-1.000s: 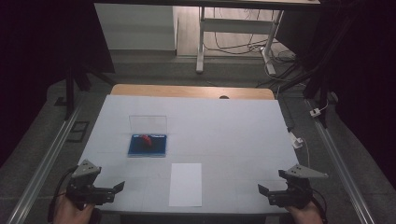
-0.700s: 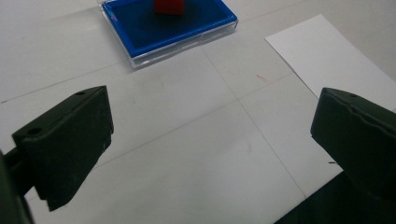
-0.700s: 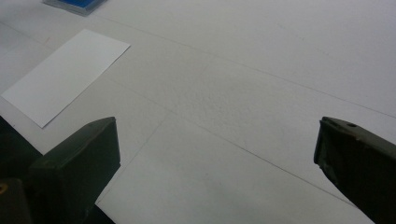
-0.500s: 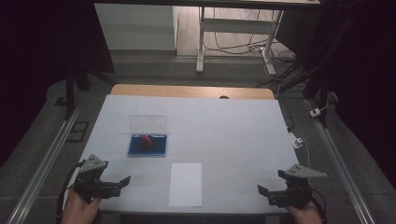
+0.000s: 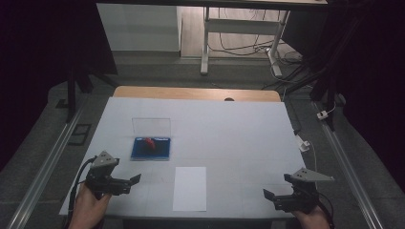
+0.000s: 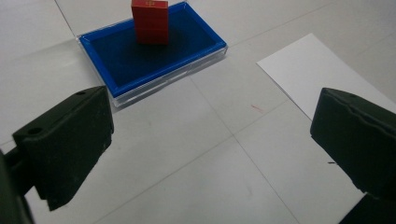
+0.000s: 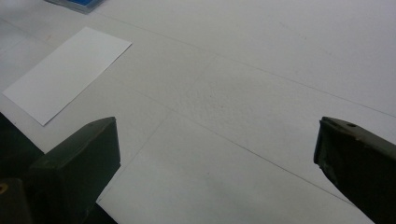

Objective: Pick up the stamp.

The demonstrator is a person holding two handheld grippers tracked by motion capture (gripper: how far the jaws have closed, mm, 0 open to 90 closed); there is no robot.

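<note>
Red against deep blue, a small rectangular block [image 6: 149,21] stands upright in the shallow blue-lined clear plastic tray [image 6: 187,51], just ahead of your left hand-held gripper [image 5: 129,181] and a little to its left in the left gripper view. Your left hand-held gripper hangs released over the white tabletop [image 5: 239,138], its black jaws spread wide with nothing between them, short of the tray and apart from it. Off to that gripper's right lies a flat white rectangular sheet of paper [image 5: 190,188], resting on the tabletop between your two hands. Your right hand-held gripper [image 5: 274,198] is likewise released, jaws wide apart above bare tabletop, with the paper ahead of it to its left and the tray well beyond that. A clear upright lid [image 5: 151,126] rises behind the tray.
</note>
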